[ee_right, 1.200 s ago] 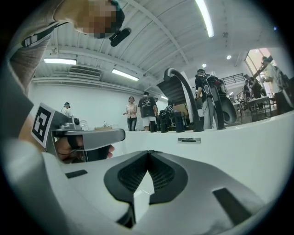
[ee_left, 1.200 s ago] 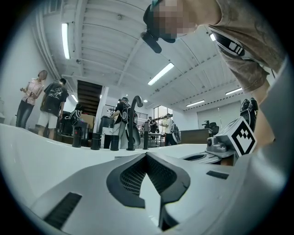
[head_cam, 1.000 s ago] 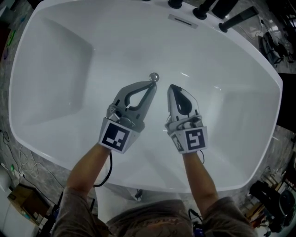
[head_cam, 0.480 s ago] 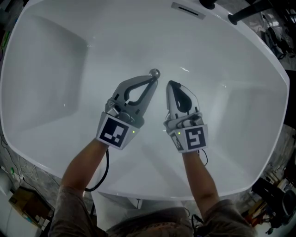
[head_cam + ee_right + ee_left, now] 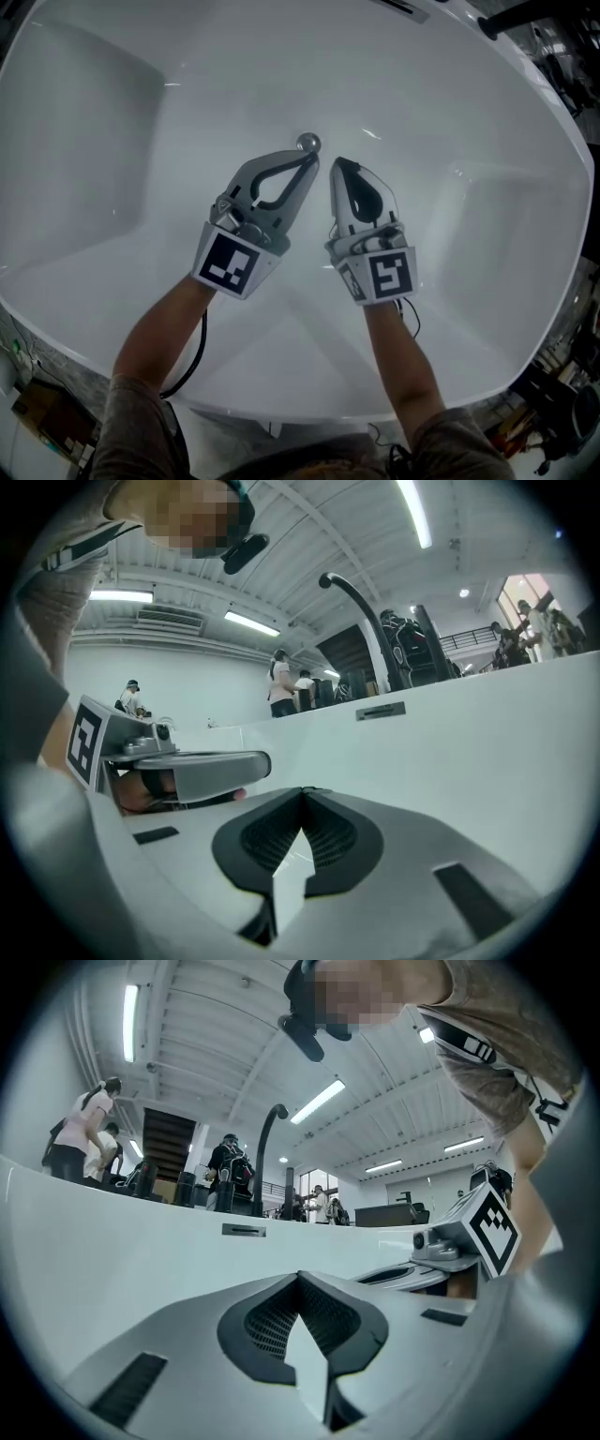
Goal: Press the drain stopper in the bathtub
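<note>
Progress on the task looks small to me: the drain stopper (image 5: 308, 142) stands as a round shiny knob on the floor of the bathtub (image 5: 487, 112), and I judge it is not yet pressed, because no gripper lies on top of it. My left gripper (image 5: 310, 161) has its jaws closed together at the tips with nothing between them. The tips are just beside the stopper, on its near side, and I cannot tell if they touch it. My right gripper (image 5: 336, 166) is also closed and empty, and it hovers a little to the right of the stopper, close beside the left one. What is left, in my opinion, is the whole press: to bring one closed tip over the knob and push it down. Nothing lies between the tips and the stopper, but the two grippers are near each other and could bump. The gripper views do not show the stopper at all. On the far wall I see the overflow slot (image 5: 244, 1230) and above it a dark curved faucet (image 5: 267, 1147). Some people (image 5: 84, 1138) stand in the hall behind. A cable (image 5: 202, 342) hangs from the left gripper, well away from the drain.
</note>
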The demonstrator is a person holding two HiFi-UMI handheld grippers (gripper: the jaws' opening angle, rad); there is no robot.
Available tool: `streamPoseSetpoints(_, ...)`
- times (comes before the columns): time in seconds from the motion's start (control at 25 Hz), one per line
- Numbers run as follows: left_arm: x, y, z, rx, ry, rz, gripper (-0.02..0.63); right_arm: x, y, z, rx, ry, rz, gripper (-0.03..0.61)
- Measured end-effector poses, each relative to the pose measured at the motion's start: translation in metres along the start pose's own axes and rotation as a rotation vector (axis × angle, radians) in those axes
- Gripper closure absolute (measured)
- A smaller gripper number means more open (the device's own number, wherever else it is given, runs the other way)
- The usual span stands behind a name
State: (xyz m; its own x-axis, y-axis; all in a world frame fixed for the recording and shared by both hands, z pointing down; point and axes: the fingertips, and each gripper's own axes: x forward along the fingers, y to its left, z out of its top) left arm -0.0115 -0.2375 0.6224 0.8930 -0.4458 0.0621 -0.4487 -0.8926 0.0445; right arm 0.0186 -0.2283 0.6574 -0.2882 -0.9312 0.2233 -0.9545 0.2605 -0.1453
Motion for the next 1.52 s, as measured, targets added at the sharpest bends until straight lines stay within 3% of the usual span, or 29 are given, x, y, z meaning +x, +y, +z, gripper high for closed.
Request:
streamPoseSetpoints(0.8, 0.016, 0.011, -0.082, 0.003, 0.053, 0.005, 0.611, 0.037, -0.019, -0.086, 0.026, 0.050, -0.006, 0.580)
streamPoseSetpoints(1.52, 0.018, 0.013, -0.104, -0.030, 0.036, 0.034, 0.611, 0.088, -0.056, -0.206, 0.011, 0.274, -0.019, 0.580)
